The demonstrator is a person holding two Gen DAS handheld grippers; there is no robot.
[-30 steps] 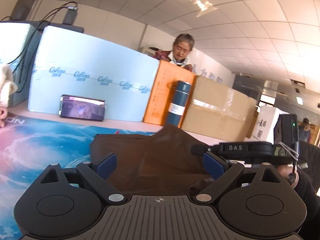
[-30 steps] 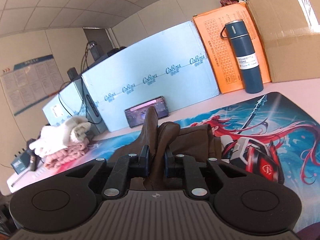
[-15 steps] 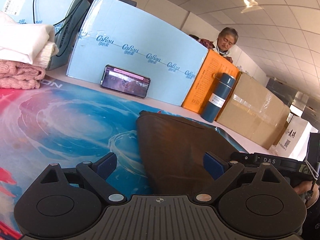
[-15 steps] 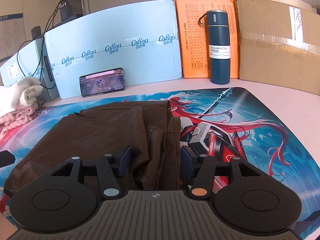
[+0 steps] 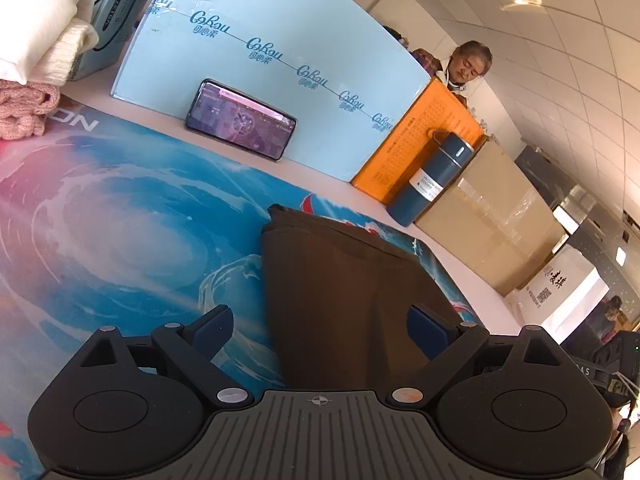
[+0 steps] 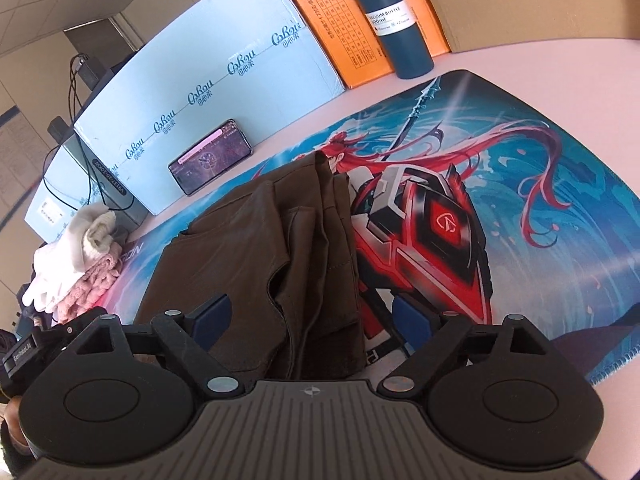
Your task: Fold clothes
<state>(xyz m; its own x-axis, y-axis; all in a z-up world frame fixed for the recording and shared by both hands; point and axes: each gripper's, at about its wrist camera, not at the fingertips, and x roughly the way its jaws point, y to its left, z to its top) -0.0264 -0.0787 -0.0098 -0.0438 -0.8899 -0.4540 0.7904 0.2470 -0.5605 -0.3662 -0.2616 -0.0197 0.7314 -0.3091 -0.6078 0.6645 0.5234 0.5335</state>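
Right wrist: right tongs (image 6: 316, 316) just opened, pads clear of garment (image 6: 256, 256).

Ahead of the gripper, a large pale blue cardboard box (image 5: 272, 64) repeats the printed brand "CoRou" along a thin line. Further right, the white label on a tall dark blue steel flask (image 6: 384, 20) reads "VACUUM BOTTLE 500ml". The colourful printed desk mat (image 5: 80, 184) shows the letters "ON" at its far left edge.

One brown garment (image 6: 256, 248), one printed mat (image 6: 520, 184), one phone (image 5: 240, 120), one flask (image 5: 430, 180), two folded knits (white (image 5: 36, 20) over pink (image 5: 22, 110)), two grippers (image 5: 320, 334) (image 6: 310, 320), four boxes.
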